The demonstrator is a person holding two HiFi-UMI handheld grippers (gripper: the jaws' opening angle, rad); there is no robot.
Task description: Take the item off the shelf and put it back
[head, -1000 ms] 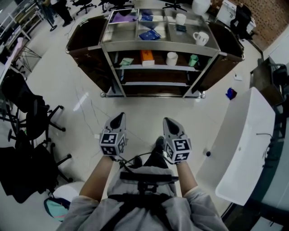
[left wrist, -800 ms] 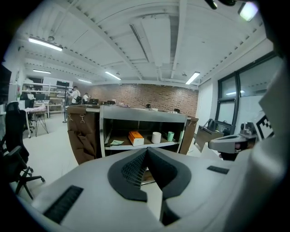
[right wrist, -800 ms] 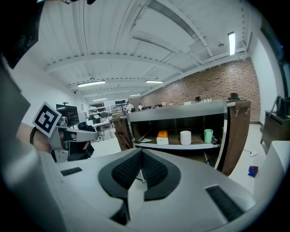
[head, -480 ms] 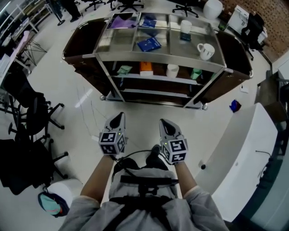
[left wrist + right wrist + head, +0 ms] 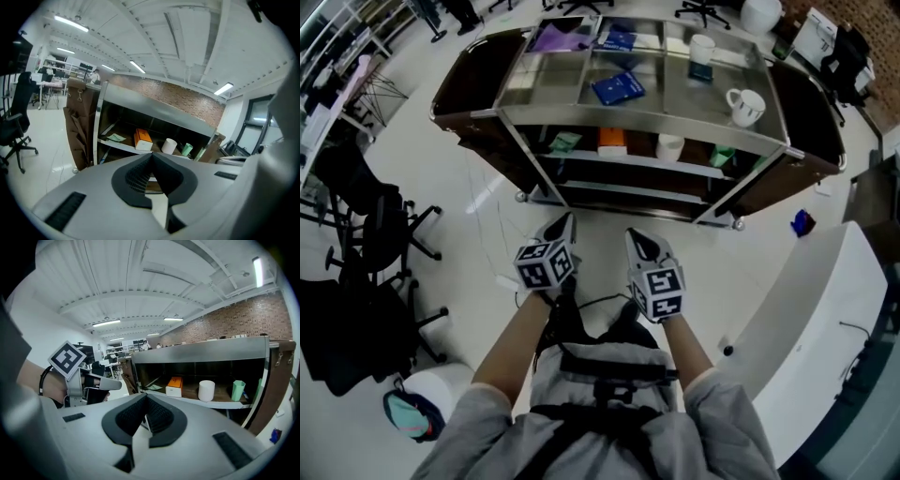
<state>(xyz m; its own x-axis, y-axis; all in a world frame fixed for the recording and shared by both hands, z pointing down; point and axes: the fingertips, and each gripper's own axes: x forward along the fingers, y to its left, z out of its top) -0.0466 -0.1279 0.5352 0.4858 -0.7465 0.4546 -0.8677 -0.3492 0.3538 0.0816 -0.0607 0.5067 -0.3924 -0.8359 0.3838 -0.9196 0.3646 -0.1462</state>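
Note:
A metal shelf cart [image 5: 637, 120] stands ahead of me. Its middle shelf holds a green packet [image 5: 564, 142], an orange box [image 5: 612, 141], a white cup [image 5: 669, 147] and a green cup [image 5: 722, 157]. The left gripper view shows the same orange box [image 5: 143, 139] and white cup [image 5: 168, 146]; so does the right gripper view, with the box [image 5: 174, 386] left of the cup [image 5: 206, 390]. My left gripper [image 5: 565, 223] and right gripper [image 5: 634, 238] hover side by side short of the cart, both shut and empty.
On the cart's top lie a purple sheet [image 5: 558, 37], blue packets [image 5: 617, 88] and two white mugs [image 5: 745, 103]. Office chairs [image 5: 375, 234] stand at the left, a white table [image 5: 825, 328] at the right. A small blue object [image 5: 802, 223] lies on the floor.
The cart has come nearer in the head view. Both grippers have moved forward toward it, and the left one has turned slightly. Their jaws stay shut.

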